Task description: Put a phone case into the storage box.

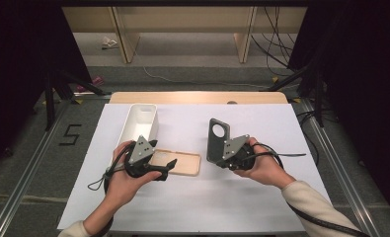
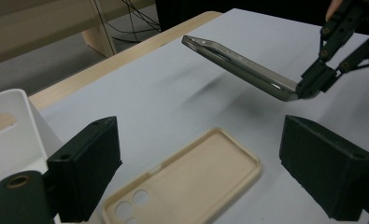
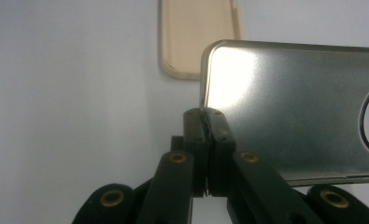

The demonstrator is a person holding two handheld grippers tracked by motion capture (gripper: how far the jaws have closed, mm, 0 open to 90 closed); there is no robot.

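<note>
Grey metallic phone case point(image 3: 294, 112), round camera hole, pinched at its edge by right gripper point(image 3: 205, 119).

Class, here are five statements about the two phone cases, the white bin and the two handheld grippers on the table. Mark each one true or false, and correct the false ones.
1. The right gripper is clamped on an edge of the dark phone case. True.
2. The beige phone case lies inside the white bin. False: it lies flat on the white table cover, beside the bin.
3. The left gripper has its jaws apart, holding nothing. True.
4. The dark phone case lies flat on the table. False: it is held up off the surface, tilted.
5. The beige phone case lies with its hollow side up. True.
</note>
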